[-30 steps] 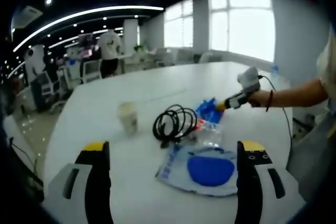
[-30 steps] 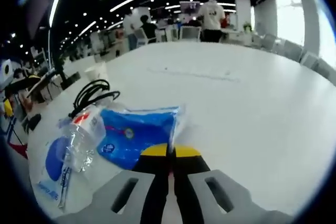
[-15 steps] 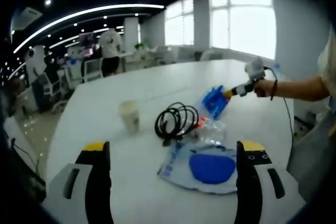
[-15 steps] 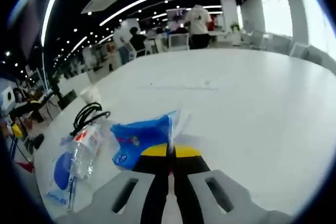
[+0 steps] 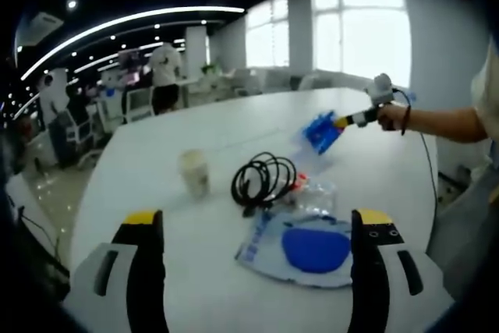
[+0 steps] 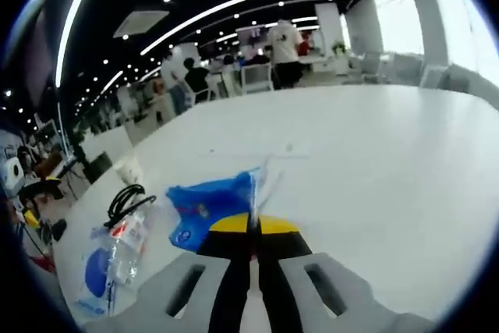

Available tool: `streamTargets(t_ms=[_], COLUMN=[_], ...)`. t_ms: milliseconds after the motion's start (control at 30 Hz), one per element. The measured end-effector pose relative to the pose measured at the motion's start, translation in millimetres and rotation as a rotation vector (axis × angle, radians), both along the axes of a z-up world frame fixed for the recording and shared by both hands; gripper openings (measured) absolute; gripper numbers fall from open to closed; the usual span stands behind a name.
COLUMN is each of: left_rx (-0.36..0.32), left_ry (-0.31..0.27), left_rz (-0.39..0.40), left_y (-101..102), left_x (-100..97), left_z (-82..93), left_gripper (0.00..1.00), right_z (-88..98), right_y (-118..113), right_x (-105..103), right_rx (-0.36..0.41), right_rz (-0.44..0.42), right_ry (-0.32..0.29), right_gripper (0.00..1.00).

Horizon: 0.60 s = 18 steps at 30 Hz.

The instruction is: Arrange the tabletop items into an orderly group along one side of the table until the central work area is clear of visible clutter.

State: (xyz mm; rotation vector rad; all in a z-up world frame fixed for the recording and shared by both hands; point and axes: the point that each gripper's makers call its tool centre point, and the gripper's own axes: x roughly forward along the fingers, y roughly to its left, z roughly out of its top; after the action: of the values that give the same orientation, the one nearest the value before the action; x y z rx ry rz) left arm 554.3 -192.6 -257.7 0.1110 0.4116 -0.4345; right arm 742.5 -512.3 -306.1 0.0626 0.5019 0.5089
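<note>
My right gripper (image 6: 251,228) is shut on the edge of a blue packet (image 6: 209,206), which hangs lifted above the white table (image 6: 374,161). In the left gripper view that same packet (image 5: 320,130) hangs in the air from the right gripper (image 5: 340,122) over the table's far right. My left gripper (image 5: 257,228) stands open near the table's front edge with nothing between its jaws. Ahead of it lie a coiled black cable (image 5: 261,181), a crushed clear bottle (image 5: 312,193), a flat bag with a blue disc (image 5: 300,247) and a pale cup (image 5: 192,171).
The cable (image 6: 129,196), bottle (image 6: 125,243) and blue-disc bag (image 6: 93,274) sit at the left of the right gripper view, with the cup (image 6: 129,168) behind. Chairs, desks and people stand beyond the table's far edge. A person's arm (image 5: 444,124) holds the right gripper.
The right gripper has lifted the blue packet off the table and carried it up and away from the pile toward the far right. The left gripper has stayed still.
</note>
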Motion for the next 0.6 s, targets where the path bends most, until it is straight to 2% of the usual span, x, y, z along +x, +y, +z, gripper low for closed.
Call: streamTargets(t_ms=[200,600], left_rx=[-0.016,-0.003], left_ry=[-0.016,0.004], left_rz=[-0.005,-0.003], left_y=[-1.6,-0.8], left_x=[0.4,-0.8], left_z=[3.5,-1.0], left_gripper=[0.98,0.98], right_z=[1.7,-1.4], right_y=[-9.1,-26.3], right_x=[5.8,19.7], right_rx=[0.004,0.008], right_rz=[-0.021,-0.065], right_ry=[0.003,0.011], right_gripper=[0.01,0.01])
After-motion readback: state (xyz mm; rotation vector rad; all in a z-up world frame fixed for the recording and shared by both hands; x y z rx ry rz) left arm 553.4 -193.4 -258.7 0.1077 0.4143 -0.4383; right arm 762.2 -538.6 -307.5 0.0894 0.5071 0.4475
